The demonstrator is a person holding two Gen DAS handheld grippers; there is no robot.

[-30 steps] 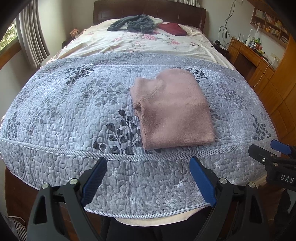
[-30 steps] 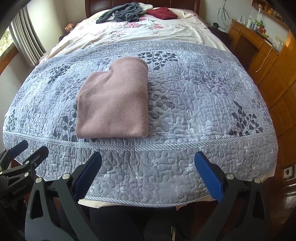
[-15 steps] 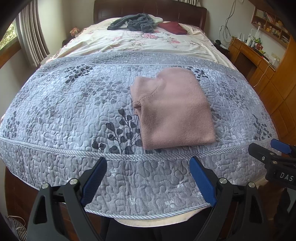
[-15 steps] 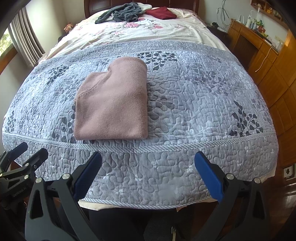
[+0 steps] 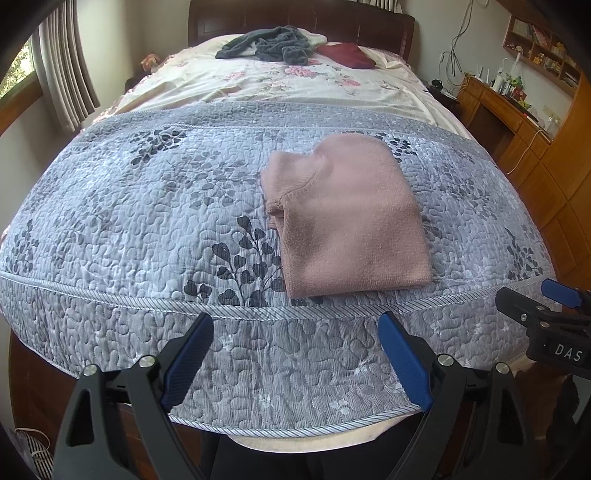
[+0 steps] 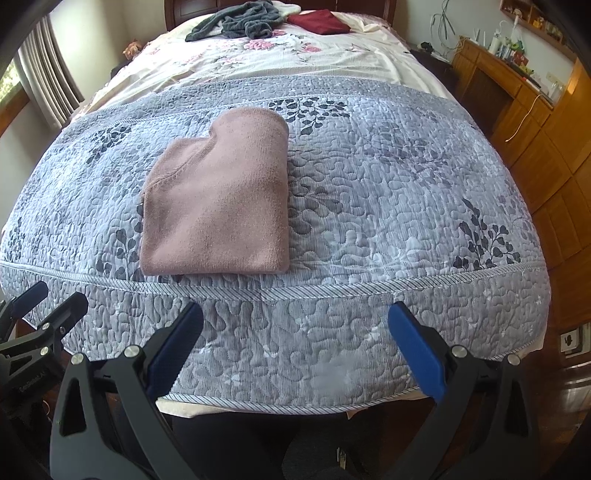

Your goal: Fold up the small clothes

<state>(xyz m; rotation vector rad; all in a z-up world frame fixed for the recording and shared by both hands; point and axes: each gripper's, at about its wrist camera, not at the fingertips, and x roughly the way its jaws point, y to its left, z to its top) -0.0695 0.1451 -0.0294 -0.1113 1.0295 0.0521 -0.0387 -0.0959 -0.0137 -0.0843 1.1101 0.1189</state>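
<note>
**Folded pink garment on the quilt, both grippers held back and empty**

The pink garment [image 5: 351,218] lies on the grey quilt [image 5: 147,206] near the foot edge of the bed, well beyond both grippers. The left gripper [image 5: 295,350] hovers off the foot of the bed with its blue-padded fingers [image 5: 402,365] spread wide and nothing between them; the garment sits ahead of it and slightly to the right. The right gripper [image 6: 295,343] is likewise spread and empty, with the garment ahead and to its left. Neither gripper touches the cloth. In each view the other gripper shows at the frame's edge.

The garment is folded into a compact, roughly rectangular bundle of soft, fleecy fabric. Its near edge runs parallel with the quilt's corded border [image 6: 332,291] and just behind it. At the far left corner a seamed edge curves inward, leaving a notch in the outline.

The quilt is grey with a stitched pebble pattern and dark leaf sprays. Beyond it lies a cream floral sheet [image 5: 295,81], with a crumpled dark grey garment [image 6: 236,18] and a maroon item [image 6: 319,21] near the wooden headboard [image 5: 295,14]. Curtains [image 5: 62,74] hang at the left; a wooden desk [image 6: 498,74] and cabinets stand at the right.
</note>
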